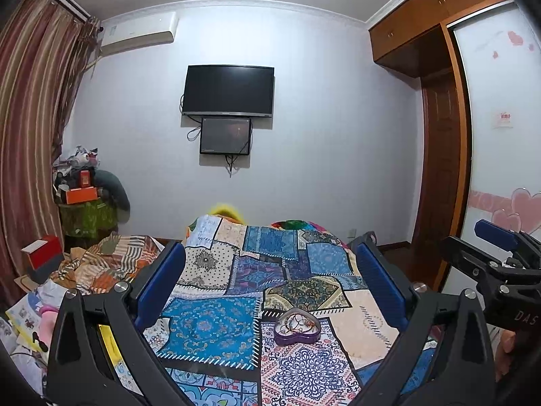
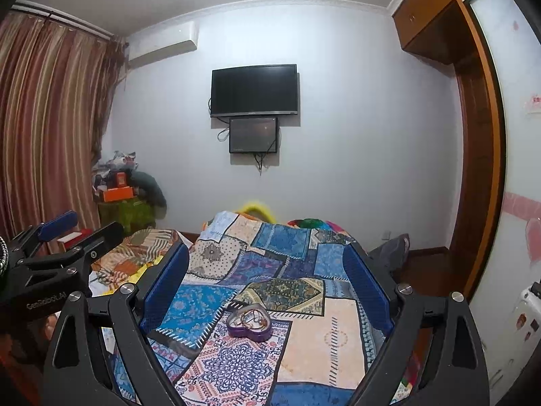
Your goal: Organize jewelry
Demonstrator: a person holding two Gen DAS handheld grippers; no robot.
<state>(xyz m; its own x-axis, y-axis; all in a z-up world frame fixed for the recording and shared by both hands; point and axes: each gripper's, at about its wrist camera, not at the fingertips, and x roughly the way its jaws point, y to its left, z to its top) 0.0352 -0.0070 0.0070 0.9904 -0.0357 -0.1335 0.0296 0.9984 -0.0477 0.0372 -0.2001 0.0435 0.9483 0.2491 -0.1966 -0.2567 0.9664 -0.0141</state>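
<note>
While both tongs gape, one heart-shaped box (image 1: 297, 331) holds tangled jewelry (image 1: 297, 322)

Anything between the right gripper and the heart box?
Nothing but bare patchwork quilt between the right gripper and the heart box, per the right wrist view.

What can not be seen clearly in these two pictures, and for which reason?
- Jewelry in the heart-shaped purple box: too small in both views to count or name the pieces.
- Lower edge of the patchwork bedspread: cut off by the frame and covered by the right gripper arms.
- Pile in the far left corner: small, blurred.
- Left gripper: open over the bedspread, holding nothing; the hand behind it is out of view.
</note>
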